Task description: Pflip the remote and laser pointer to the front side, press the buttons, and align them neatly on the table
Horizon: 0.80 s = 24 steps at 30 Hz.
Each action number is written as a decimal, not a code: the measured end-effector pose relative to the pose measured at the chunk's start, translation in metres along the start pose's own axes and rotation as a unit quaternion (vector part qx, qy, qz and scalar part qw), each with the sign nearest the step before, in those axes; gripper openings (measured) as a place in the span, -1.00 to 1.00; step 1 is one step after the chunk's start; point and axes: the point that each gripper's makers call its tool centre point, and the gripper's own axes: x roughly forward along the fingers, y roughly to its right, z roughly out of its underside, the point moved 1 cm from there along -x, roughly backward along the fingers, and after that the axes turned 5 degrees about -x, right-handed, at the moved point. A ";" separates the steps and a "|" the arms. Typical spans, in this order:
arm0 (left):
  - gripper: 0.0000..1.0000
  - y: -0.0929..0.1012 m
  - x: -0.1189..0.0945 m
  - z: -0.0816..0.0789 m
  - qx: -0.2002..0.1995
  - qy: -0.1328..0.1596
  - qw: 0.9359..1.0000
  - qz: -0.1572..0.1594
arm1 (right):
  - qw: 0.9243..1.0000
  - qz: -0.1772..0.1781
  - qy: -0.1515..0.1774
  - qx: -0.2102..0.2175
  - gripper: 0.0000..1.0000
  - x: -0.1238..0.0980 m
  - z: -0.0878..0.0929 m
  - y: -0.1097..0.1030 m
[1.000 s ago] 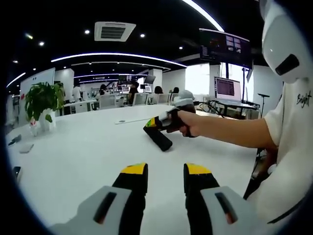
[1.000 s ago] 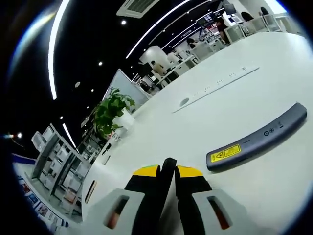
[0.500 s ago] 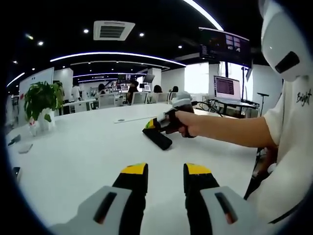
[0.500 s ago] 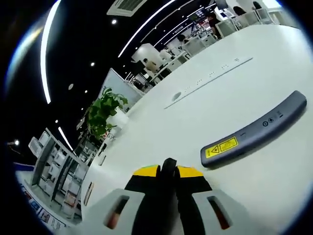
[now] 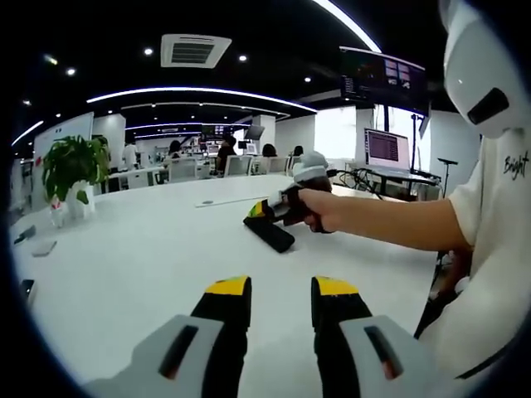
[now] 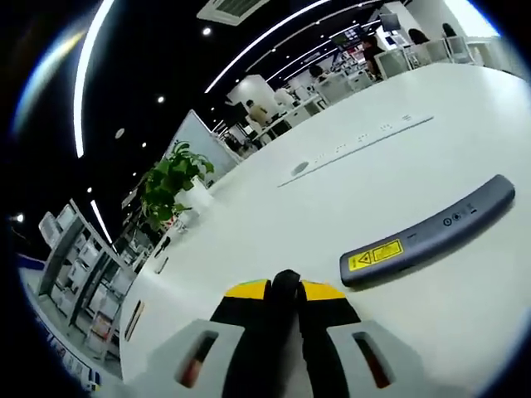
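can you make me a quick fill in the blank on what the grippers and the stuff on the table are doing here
1. The right gripper is shut on a ____ remote, one end resting on the white table.
2. The left gripper hovers over the table with its jaws ____.
3. The grey laser pointer lies flat, with a ____ warning label showing.
4. A potted ____ stands at the table's far edge.

Missing words: black; open; yellow; plant
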 end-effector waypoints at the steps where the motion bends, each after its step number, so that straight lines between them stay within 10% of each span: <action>1: -0.39 0.000 0.000 0.000 0.000 -0.001 1.000 -0.001 | 1.000 0.001 0.000 -0.005 -0.67 0.000 0.000 0.000; 14: -0.39 0.003 0.000 0.000 0.004 0.000 1.000 0.001 | 0.996 0.022 0.008 -0.087 -0.66 0.001 -0.001 0.006; 24: -0.39 0.004 0.000 0.000 0.005 0.000 1.000 0.001 | 0.997 0.019 0.010 -0.072 -0.66 0.003 -0.001 0.006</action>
